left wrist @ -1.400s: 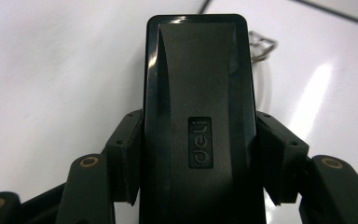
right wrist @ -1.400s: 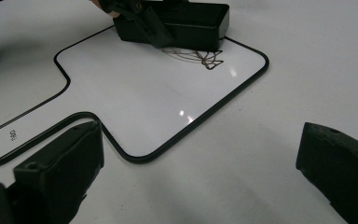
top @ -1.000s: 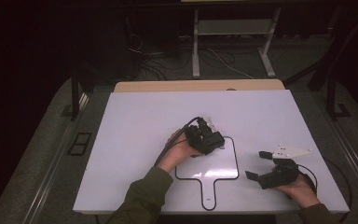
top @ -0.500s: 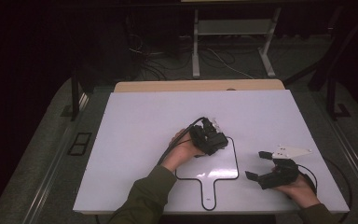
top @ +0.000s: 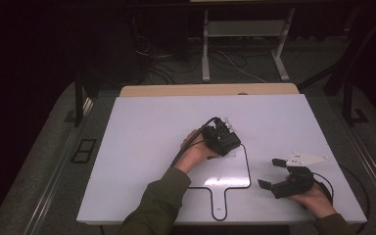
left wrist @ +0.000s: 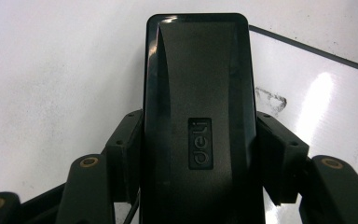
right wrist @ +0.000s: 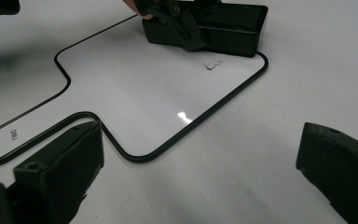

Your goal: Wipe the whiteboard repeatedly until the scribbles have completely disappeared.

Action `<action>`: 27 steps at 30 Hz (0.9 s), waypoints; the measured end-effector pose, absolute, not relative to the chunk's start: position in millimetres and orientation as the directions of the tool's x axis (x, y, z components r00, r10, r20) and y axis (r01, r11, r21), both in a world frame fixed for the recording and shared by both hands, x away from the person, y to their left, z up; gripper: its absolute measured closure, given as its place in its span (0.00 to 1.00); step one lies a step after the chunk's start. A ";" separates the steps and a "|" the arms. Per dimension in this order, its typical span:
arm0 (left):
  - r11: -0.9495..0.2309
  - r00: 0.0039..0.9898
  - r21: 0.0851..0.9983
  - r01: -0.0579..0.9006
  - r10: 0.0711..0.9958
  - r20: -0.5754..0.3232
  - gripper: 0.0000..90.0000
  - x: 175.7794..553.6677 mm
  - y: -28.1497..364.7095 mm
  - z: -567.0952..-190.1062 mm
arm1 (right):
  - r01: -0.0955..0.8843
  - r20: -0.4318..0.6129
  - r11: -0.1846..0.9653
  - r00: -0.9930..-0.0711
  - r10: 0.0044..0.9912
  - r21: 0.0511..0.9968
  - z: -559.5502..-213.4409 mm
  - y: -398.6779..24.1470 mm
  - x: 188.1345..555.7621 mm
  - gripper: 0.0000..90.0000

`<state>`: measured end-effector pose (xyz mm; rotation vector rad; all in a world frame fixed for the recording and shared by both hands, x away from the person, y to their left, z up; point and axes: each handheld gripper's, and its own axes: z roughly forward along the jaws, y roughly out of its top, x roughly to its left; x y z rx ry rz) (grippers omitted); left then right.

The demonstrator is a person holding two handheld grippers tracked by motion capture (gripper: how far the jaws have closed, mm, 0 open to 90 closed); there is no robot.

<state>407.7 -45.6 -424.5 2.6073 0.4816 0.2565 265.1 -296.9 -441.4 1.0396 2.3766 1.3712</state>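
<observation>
Black stapler [left wrist: 198, 116], seemingly between left claw [left wrist: 198, 158] jaws

The black box [left wrist: 198, 116] held between the left gripper's jaws bears a small raised plate reading "deli", its letters running lengthwise along the lid; on the white board [right wrist: 135, 88], a small handwritten mark near the handle of the black outline [right wrist: 121, 149] looks like "089", uncertain; another scribble near the box is illegible.

Dim room, cable-strewn floor [top: 235, 63]
</observation>
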 end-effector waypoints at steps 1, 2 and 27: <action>-0.826 0.921 0.479 0.298 0.381 0.084 0.44 405.5 -46.6 -424.6 | 0.472 0.161 0.319 -0.730 0.664 0.822 -441.5 -296.8 265.1 0.00; -0.825 0.924 0.483 0.293 0.374 0.077 0.44 404.0 -48.2 -424.9 | 0.472 0.161 0.319 -0.729 0.665 0.822 -441.5 -296.8 265.2 0.00; -0.835 0.951 0.497 0.237 0.305 0.059 0.44 385.5 -68.5 -426.1 | 0.473 0.161 0.317 -0.728 0.666 0.822 -441.0 -296.8 264.6 0.00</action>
